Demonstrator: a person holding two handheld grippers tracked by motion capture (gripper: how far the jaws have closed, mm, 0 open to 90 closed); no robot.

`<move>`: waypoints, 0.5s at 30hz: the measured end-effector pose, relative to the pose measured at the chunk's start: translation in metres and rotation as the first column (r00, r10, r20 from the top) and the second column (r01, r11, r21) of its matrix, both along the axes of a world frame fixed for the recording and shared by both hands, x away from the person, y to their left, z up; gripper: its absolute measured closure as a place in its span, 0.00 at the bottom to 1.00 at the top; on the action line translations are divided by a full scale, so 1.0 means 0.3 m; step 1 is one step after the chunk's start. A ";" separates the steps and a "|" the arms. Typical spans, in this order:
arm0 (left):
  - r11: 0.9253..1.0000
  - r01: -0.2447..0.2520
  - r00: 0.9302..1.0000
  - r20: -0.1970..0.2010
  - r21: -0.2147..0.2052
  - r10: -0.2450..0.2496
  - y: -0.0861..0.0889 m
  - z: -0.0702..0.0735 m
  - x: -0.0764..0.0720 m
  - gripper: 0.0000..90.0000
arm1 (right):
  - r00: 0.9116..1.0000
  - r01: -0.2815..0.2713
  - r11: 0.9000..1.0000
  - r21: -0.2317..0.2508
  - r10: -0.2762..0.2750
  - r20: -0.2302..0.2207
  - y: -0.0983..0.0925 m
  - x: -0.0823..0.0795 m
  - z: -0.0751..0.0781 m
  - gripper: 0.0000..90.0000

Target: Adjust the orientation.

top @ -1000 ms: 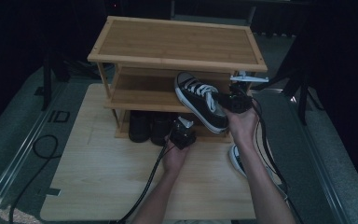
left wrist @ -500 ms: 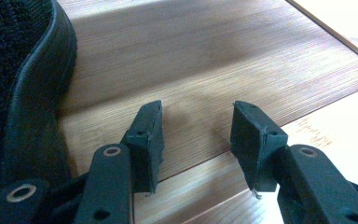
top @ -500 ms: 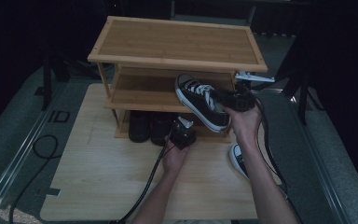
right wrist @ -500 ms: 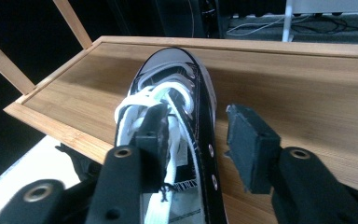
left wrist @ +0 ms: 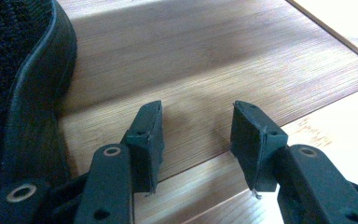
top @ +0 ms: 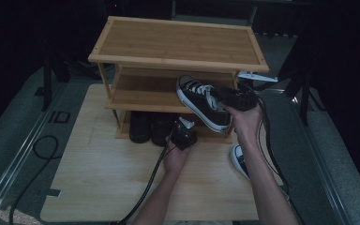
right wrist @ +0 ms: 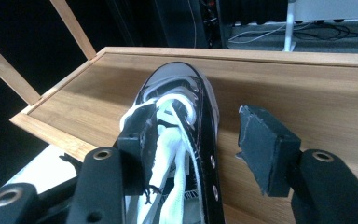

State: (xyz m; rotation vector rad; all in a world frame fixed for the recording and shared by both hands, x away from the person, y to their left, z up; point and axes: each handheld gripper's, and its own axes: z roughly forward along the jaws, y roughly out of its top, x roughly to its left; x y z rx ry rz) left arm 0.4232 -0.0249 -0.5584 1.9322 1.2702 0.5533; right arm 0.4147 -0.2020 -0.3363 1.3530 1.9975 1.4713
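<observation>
I have the right gripper (top: pixel 225 99) up at the front of the rack (top: pixel 178 42), level with its middle shelf (top: pixel 140 91). In the right gripper view its jaws stand apart, one pad (right wrist: pixel 142 140) down among the white laces of a black sneaker (right wrist: pixel 182 121) and the other pad (right wrist: pixel 263 142) clear of the shoe's side, so I cannot tell how firmly the shoe is held. From above, the sneaker (top: pixel 201 101) sits tilted, toe over the middle shelf, heel hanging off the front edge toward my right hand (top: pixel 243 119).

My left gripper (top: pixel 183 133) is low, just in front of the rack's bottom level. Its jaws are parted with nothing between them; through the gap I see bare wood slats (left wrist: pixel 200 84). A dark shoe's rubber edge (left wrist: pixel 37 93) fills the left side of that view, close beside the left pad (left wrist: pixel 147 140) but not between the pads.

Two dark shoes (top: pixel 150 126) stand on the bottom level, left of my left gripper. Another sneaker (top: pixel 240 160) lies on the board (top: pixel 98 178) beside my right forearm.
</observation>
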 end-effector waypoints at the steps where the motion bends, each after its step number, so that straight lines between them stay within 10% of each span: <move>1: 1.000 0.000 1.000 0.000 0.000 0.000 0.000 0.000 0.000 0.60 | 1.000 0.000 1.000 0.003 0.000 -0.001 0.001 0.001 0.000 0.52; 15: 1.000 0.000 1.000 0.000 0.000 0.000 0.000 0.000 0.000 0.60 | 1.000 -0.004 1.000 0.019 0.004 -0.025 0.015 0.005 0.003 0.52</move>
